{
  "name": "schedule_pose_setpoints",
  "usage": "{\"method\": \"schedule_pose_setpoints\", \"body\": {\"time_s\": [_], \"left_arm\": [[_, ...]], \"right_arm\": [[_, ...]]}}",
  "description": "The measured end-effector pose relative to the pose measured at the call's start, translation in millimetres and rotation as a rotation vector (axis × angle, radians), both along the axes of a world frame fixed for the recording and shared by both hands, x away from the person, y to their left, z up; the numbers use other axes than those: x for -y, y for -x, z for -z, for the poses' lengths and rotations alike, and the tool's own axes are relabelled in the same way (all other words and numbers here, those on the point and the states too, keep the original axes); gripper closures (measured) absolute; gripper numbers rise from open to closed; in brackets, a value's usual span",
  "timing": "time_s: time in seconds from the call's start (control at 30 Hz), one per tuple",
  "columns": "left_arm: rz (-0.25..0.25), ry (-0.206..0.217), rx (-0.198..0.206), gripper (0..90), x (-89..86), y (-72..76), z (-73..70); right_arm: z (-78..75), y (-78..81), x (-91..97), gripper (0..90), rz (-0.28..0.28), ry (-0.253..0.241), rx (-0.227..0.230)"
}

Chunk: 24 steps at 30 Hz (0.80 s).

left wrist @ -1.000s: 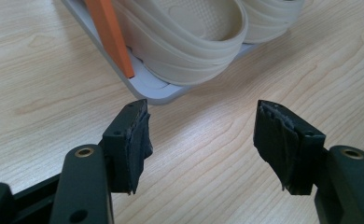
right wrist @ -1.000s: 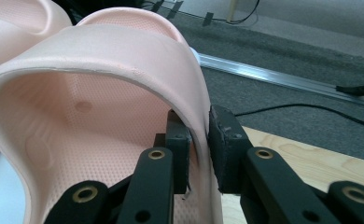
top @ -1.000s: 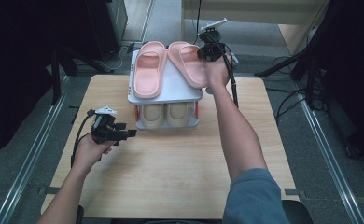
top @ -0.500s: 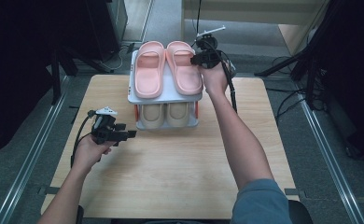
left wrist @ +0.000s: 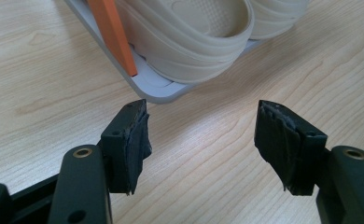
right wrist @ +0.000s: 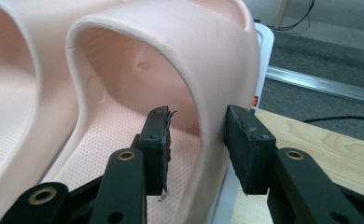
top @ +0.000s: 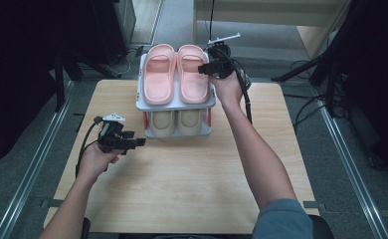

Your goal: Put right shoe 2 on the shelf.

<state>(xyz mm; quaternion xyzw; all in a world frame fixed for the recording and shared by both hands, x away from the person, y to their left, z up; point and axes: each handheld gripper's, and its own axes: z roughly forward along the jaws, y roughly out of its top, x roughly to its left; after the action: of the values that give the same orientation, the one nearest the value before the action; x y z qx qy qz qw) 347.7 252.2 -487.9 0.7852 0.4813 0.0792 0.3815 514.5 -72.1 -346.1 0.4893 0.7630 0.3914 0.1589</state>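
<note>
Two pink slippers lie side by side on the top shelf of a small grey rack. My right gripper is at the right pink slipper. Its jaws straddle the side wall of the strap, one inside and one outside. They have just been opening, so the right gripper is open with a gap at the inner pad. The left pink slipper lies beside it. My left gripper hovers open over the table by the rack's lower front corner, nothing between its fingers.
A pair of beige slippers fills the rack's lower shelf, one of them close ahead of my left gripper beside an orange post. The wooden table lies in front of the rack. Cables trail from both grippers.
The right pink slipper went from angled in my right gripper to lying straight next to the left one. My right gripper's jaws have opened off its strap. The left gripper stayed put.
</note>
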Motion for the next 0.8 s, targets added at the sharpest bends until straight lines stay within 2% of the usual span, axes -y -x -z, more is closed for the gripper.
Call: {"method": "schedule_pose_setpoints", "body": {"time_s": [0.13,0.27,0.33,0.6,0.8], "left_arm": [[0.001,0.015,-0.002,35.3,-0.1,-1.2,-0.8],[0.002,0.007,-0.002,35.4,-0.6,-1.6,-1.0],[0.004,0.008,-0.002,35.3,-2.0,-1.8,-1.9],[0.001,0.009,0.000,35.3,-1.9,-1.6,-1.9],[0.000,0.021,-0.005,35.3,-4.4,-2.1,-2.0]], "right_arm": [[0.4,4.3,-1.9,59.7,-0.008,-0.022,0.001],[0.6,8.3,-4.3,55.6,-0.027,-0.033,0.007],[1.0,11.0,-5.9,54.8,-0.037,-0.023,0.017],[2.1,13.7,-2.6,51.7,-0.058,-0.053,0.007],[-1.3,20.0,3.9,50.0,-0.084,-0.072,0.040]]}}
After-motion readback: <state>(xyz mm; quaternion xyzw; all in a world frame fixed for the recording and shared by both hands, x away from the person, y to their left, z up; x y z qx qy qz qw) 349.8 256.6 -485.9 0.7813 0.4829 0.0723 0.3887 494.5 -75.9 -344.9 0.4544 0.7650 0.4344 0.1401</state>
